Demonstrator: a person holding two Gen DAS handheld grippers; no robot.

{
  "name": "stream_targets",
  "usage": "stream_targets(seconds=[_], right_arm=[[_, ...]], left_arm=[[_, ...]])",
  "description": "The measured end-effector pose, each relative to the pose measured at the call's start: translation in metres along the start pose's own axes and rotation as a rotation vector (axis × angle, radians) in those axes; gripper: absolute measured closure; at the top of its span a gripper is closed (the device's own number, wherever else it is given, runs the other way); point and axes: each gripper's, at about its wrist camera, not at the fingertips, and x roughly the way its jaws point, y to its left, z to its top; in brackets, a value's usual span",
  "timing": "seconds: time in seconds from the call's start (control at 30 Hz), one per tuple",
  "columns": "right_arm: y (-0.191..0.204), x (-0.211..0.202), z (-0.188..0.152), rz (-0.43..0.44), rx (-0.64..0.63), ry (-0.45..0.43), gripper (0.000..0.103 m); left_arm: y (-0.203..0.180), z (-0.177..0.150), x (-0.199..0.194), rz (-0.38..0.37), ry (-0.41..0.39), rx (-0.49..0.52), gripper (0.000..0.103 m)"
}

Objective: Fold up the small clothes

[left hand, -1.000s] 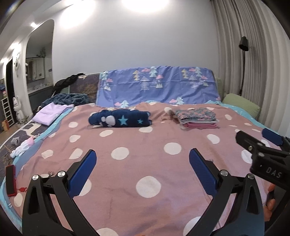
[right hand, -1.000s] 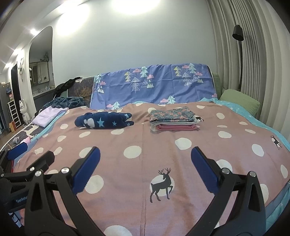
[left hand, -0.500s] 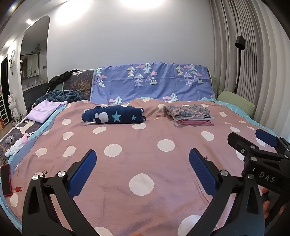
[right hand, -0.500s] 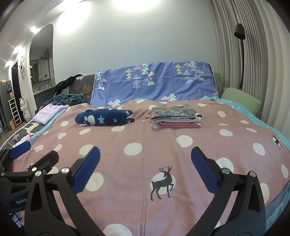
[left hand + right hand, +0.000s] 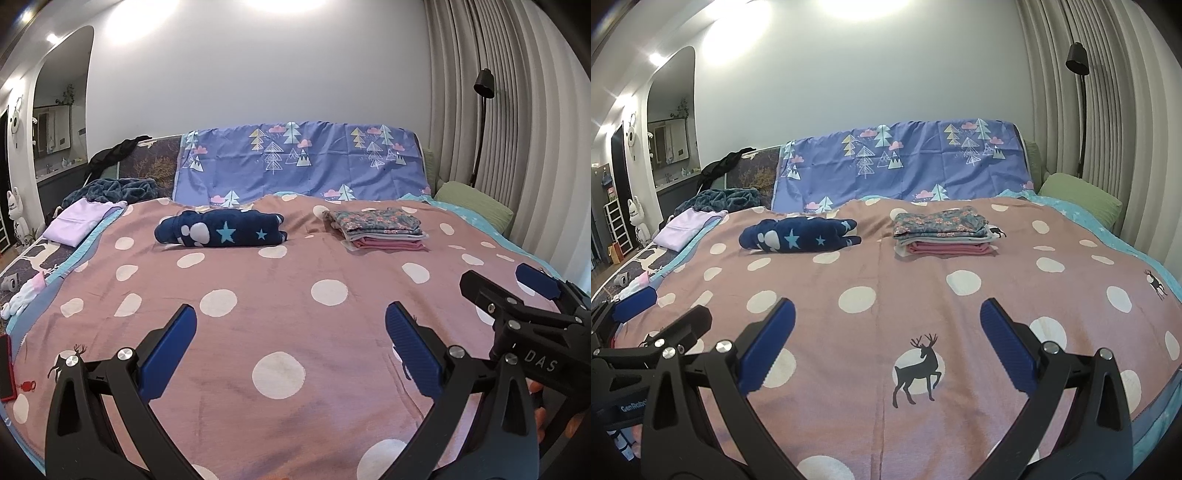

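Note:
A dark blue garment with stars and white paw shapes (image 5: 221,232) (image 5: 799,240) lies bunched on the far left part of the pink dotted blanket (image 5: 295,325). To its right stands a stack of folded clothes (image 5: 380,229) (image 5: 943,230), floral on top, pink below. My left gripper (image 5: 291,350) hovers low over the near blanket, open and empty. My right gripper (image 5: 886,343) is beside it on the right, also open and empty. Each gripper shows at the edge of the other's view.
A purple tree-print sheet (image 5: 299,166) drapes the headboard. A green pillow (image 5: 476,203) lies at the far right by the curtain and floor lamp (image 5: 484,110). A lilac folded cloth (image 5: 79,221) and dark blanket sit at the left; a red phone (image 5: 5,369) lies near the left edge.
Both grippers have drifted slightly, the left view swinging left so the clothes appear more centred. Jaws stay open; the clothes have not moved.

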Motion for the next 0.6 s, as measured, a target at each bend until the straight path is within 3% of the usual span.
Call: stream_targets(seconds=[0.6], right_arm=[[0.0003,0.0094,-0.0033,-0.014,-0.013,0.018,0.002]], left_arm=[[0.0013,0.0013,0.0047,0.006,0.003,-0.004,0.001]])
